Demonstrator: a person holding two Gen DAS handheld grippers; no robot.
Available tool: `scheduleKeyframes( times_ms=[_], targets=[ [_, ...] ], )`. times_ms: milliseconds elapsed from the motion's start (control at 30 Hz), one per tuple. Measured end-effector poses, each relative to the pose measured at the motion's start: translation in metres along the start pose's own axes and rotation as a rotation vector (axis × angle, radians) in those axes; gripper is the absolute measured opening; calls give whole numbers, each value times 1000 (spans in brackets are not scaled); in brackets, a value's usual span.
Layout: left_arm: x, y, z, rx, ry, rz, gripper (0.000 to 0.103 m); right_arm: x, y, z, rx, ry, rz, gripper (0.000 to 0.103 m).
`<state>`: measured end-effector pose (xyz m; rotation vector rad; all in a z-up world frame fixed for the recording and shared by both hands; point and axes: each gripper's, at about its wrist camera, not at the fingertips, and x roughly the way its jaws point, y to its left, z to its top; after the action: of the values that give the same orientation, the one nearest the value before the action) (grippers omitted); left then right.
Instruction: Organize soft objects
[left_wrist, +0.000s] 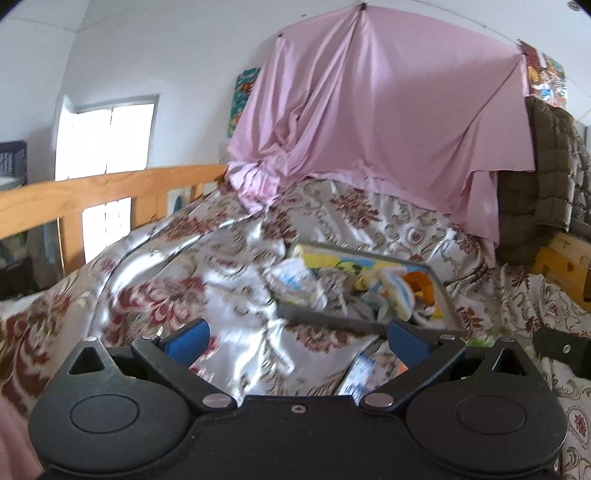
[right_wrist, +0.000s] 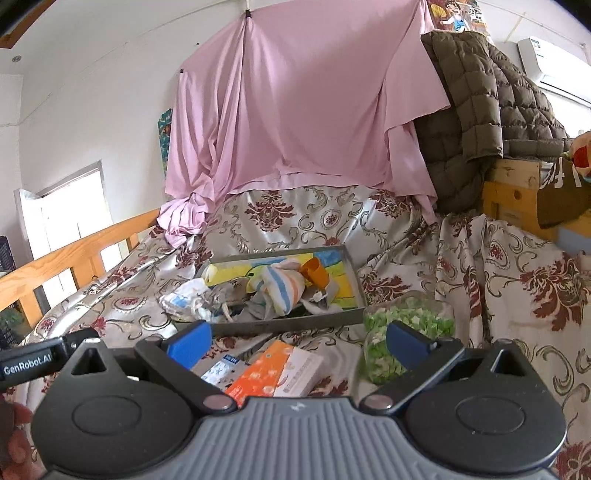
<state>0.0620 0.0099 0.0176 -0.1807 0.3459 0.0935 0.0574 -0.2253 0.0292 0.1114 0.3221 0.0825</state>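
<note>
Hovering over the bed, both grippers wide apart and holding nothing.

Left gripper (left_wrist: 297, 341) and right gripper (right_wrist: 299, 341) point at a grey tray (right_wrist: 354, 275) on the floral sheet (right_wrist: 295, 214). Soft things lie heaped in the tray: a striped cloth (right_wrist: 282, 290), an orange piece (right_wrist: 316, 273), white fabric (right_wrist: 184, 299) spilling over its left rim. Boxes (right_wrist: 273, 373) and a green-filled bag (right_wrist: 402, 325) lie just before the tray.
</note>
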Motion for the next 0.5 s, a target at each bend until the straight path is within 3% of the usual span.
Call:
scheduleKeyframes(
  times_ms=[200,500],
  targets=[
    [-6,14,-4,-50,30,20,102,-11,8,-9,-13,9,-2,103],
    [-13,8,-20,17,73,34,102,-17,19,-23,-43,56,-18,103]
  ],
)
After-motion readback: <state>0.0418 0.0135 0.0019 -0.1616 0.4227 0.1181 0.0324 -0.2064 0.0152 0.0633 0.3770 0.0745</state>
